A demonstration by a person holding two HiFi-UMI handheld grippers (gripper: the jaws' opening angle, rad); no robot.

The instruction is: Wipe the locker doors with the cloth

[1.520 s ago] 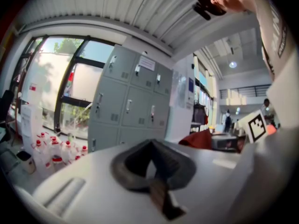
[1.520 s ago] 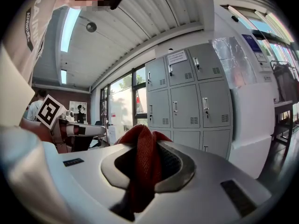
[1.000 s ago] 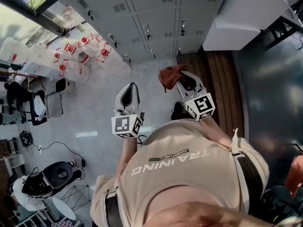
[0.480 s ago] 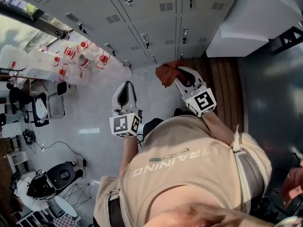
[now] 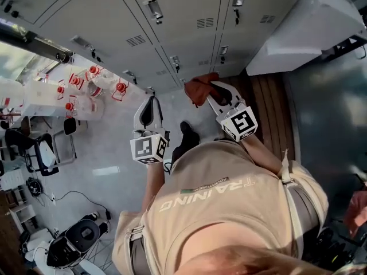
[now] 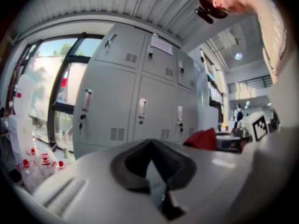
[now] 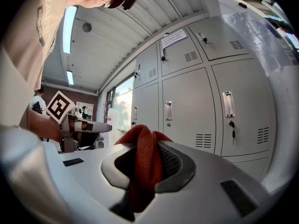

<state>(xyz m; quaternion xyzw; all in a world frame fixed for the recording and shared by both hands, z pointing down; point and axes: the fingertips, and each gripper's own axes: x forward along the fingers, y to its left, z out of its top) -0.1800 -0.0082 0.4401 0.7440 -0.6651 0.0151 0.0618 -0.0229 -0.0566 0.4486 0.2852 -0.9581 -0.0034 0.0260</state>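
Head view is looking steeply down the locker doors, a grey bank filling the top of the picture & standing at the far edge of the pale floor. Both gripper views are showing the same doors upright ahead, w/ handles, key locks & vent slots. Nothing is touching a door, so I'm judging the wiping isn't under way & an approach is needed first. Clear bottles w/ red caps are sitting along the floor's left edge by the window, well apart from both grippers, so prob not getting in the way.

R gripper is clamping the cloth: right gripper view is showing the jaws pressing on a red fold, w/ the rest bunching up above the tips. Gripping it mid-fold like this is prob leaving a loose wad out front to press flat on a door. L gripper is showing its jaws together w/ nothing btwn them; it's likely just riding along as the spare.

Pose: R forearm is reaching fwd from the torso, marker cube facing up, jaws pointing at the lower doors, cloth leading. L forearm is hanging further left & nearer the body, jaws also aiming toward the bank, apart from the cloth
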